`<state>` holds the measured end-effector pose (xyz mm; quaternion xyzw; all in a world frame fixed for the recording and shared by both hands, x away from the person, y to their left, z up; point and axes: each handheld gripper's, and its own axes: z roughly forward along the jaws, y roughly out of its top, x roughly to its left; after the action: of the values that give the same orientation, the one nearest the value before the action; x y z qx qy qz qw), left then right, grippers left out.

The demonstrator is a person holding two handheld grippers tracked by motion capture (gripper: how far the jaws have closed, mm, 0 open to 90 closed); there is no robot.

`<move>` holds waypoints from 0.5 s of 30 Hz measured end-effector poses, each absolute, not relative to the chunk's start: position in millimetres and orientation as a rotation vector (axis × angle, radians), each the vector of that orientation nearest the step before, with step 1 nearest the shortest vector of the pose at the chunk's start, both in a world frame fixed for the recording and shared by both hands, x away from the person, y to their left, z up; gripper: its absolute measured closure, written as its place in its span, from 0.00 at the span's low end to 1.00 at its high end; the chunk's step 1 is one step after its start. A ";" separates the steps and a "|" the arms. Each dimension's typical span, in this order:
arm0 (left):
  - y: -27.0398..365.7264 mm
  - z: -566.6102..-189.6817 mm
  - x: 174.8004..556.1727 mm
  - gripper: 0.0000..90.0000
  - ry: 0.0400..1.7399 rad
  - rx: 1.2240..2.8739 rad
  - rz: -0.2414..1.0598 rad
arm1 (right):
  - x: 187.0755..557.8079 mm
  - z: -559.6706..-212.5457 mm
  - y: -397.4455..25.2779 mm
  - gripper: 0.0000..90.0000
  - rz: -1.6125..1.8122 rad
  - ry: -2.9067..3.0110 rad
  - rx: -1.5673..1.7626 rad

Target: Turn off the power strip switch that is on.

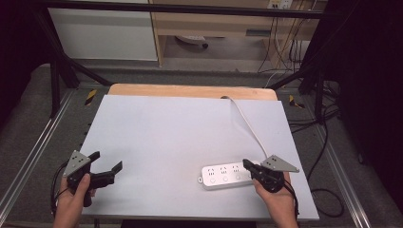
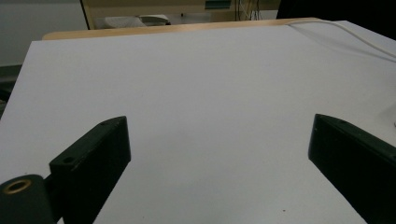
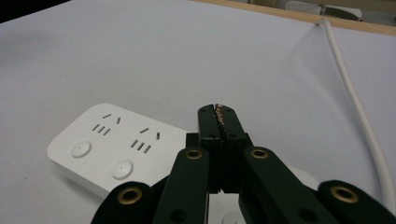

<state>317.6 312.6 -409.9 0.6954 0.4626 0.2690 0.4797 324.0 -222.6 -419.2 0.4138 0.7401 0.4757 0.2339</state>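
Note:
A white power strip (image 1: 223, 175) with several sockets and round buttons lies near the front right of the white table (image 1: 180, 128); in the right gripper view the power strip (image 3: 107, 144) is at lower left. Its white cord (image 1: 247, 123) runs to the table's far edge; the cord (image 3: 359, 107) passes on the right. My right gripper (image 1: 246, 164) is shut, jaws pressed together over the strip's right end; up close the right gripper (image 3: 219, 112) holds nothing I can make out. At front left, my left gripper (image 1: 108, 160) is open over bare table, and the left gripper (image 2: 219, 135) has nothing between its jaws.
A wooden board edge (image 1: 190, 90) shows beyond the white sheet. Black frame posts (image 1: 56, 80) stand at the table's far corners. Loose cables (image 1: 328, 142) lie on the floor to the right, and a pale cabinet (image 1: 104, 33) stands behind.

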 end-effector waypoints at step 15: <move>312.8 -409.7 317.5 0.06 1.131 1.693 0.657 | 315.4 -429.4 -221.3 1.00 1.265 2.121 1.136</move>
<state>317.5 312.8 -409.7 0.6940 0.4635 0.2694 0.4805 315.4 -221.3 -429.4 0.4087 0.7628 0.4549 0.2100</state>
